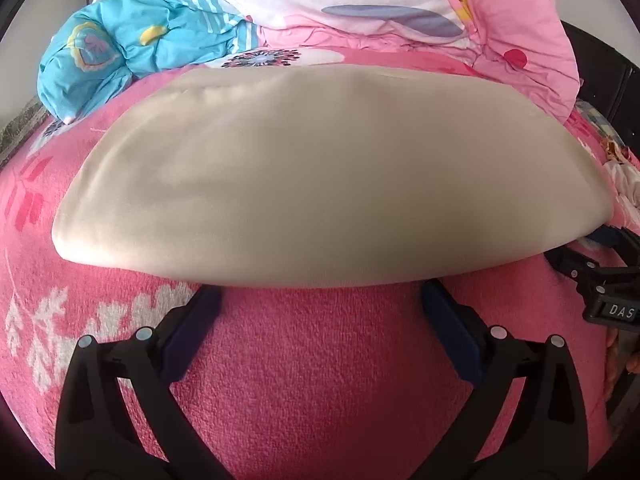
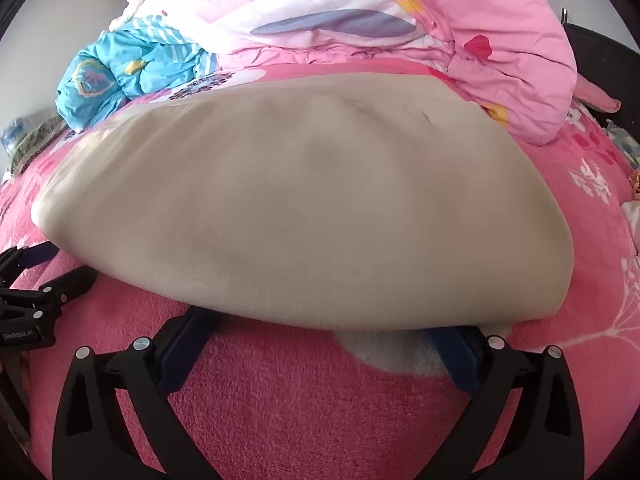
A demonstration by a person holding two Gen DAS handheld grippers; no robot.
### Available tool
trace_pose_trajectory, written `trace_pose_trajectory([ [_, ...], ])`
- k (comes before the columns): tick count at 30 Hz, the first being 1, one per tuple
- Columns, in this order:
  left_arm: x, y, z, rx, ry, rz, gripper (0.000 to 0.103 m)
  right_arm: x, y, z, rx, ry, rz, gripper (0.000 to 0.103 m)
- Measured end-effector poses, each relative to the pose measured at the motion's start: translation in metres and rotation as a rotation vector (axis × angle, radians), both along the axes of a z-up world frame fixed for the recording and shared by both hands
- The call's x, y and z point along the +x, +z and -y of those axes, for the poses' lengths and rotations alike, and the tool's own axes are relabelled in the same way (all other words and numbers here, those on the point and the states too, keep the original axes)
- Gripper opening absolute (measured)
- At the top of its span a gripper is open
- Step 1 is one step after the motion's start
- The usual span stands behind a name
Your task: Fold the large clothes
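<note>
We see the folded beige soft-knit garment (image 1: pixel 320 184) lying across the middle of both frames on the pink fleece floral blanket (image 1: pixel 320 380) covering the bed. Our left gripper (image 1: pixel 320 300) and right gripper (image 2: pixel 324 328) hold their jaws wide open, gripping nothing, at the near fold edge. If the 2 tips snag that edge, or catch the blanket beneath, the fold could spring open.
</note>
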State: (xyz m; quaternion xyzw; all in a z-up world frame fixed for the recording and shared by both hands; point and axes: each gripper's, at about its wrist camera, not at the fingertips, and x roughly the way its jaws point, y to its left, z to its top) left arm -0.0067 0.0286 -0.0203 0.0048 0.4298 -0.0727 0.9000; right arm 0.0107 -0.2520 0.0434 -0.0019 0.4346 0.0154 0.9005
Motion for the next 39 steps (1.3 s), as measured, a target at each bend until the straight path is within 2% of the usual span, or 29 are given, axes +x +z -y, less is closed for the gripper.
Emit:
trace_pose_trajectory([
  [4,0.003,0.001,0.004,0.034,0.001,-0.02,0.097,-0.002,0.001,0.001,0.009,0.001,0.002,0.097],
  [8,0.008,0.003,0.002,0.018,-0.002,-0.02,0.097,-0.004,0.002,-0.002,-0.022,-0.001,0.003,0.097],
  [12,0.011,0.004,-0.001,0.017,-0.002,-0.021,0.097,-0.002,0.002,0.002,0.008,0.0,-0.007,0.097],
  [39,0.011,0.003,-0.001,0.02,-0.001,-0.02,0.097,-0.003,0.002,0.0,0.004,0.0,-0.008,0.097],
])
